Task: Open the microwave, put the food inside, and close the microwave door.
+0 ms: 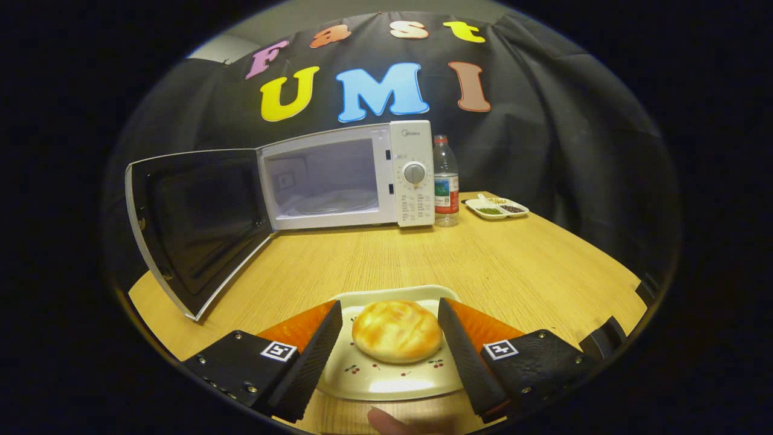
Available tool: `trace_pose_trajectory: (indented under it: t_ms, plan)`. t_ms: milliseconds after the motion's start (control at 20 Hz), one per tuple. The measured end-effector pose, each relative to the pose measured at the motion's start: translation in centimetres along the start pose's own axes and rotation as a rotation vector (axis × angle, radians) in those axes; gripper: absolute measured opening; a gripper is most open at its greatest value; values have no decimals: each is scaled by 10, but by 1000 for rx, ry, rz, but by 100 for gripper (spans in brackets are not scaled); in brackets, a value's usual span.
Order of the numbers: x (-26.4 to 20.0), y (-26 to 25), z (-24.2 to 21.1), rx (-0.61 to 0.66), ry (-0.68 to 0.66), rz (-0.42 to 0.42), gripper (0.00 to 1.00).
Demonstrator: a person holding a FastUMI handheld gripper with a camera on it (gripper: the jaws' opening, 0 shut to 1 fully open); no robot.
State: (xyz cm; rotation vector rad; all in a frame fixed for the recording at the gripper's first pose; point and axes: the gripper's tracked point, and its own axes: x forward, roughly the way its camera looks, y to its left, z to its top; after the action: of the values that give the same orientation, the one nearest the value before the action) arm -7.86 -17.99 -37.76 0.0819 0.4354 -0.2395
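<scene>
1. The microwave door (193, 229) hangs swung wide open at the left end of the wooden tabletop (513, 266); its dark inner face is turned toward the table's middle and its lower edge reaches toward the near left corner.
2. The microwave (347, 178) stands at the tabletop's far edge, left of centre; its cavity is open and lit, with a glass turntable (329, 202) on its floor; the control panel with a round dial (414, 173) sits on its right side.
3. A plastic water bottle (445, 181) stands upright just beside the microwave's right wall; whether they touch cannot be told.
4. A small white divided dish (496, 208) lies near the far right edge, beyond the bottle, with dark and green bits in its compartments.
5. At the near edge, a white plate (392, 377) with small cherry prints carries a round golden bun (397, 331) at its middle.
6. The gripper (391, 335) has its fingers spread apart, one on each side of the bun over the plate; neither finger clearly presses the bun.
7. A fingertip (386, 423) shows at the tabletop's near edge, just in front of the plate.
</scene>
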Motion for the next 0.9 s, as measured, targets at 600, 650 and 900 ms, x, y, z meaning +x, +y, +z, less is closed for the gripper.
trace_pose_trajectory:
  t_ms: [600,650,900]
  plan:
    - [3,-2,-8,8,127,2,72]
    - [2,0,-5,31,128,12,63]
    - [-9,19,20,95,94,89,62]
